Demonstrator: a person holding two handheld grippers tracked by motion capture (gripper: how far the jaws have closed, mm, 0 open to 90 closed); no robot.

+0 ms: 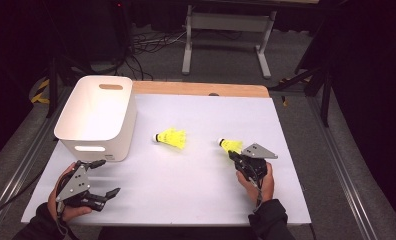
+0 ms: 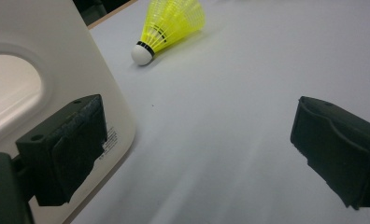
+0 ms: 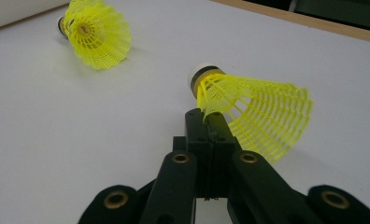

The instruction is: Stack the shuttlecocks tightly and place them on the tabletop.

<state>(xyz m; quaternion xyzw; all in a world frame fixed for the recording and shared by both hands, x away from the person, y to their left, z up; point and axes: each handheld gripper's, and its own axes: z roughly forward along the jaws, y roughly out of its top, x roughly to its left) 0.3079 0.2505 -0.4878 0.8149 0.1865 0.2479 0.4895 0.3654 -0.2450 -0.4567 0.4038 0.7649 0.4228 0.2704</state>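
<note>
My right tongs (image 3: pixel 210 122) are clamped on the mesh skirt of a yellow plastic shuttlecock with a white cork tip (image 3: pixel 248 105), low over the white counter (image 1: pixel 201 175) on my right side. The white plastic bin with handle cut-outs (image 1: pixel 98 117) lies well to my left, past a second yellow shuttlecock (image 1: pixel 171 137) lying on its side. My left tongs (image 1: pixel 93 177), spread wide and empty, sit just beside the bin.

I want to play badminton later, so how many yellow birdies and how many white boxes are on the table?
Yellow shuttlecocks: 2, one lying loose, one pinched by the right gripper
White bin: 1
Total: 3
</note>
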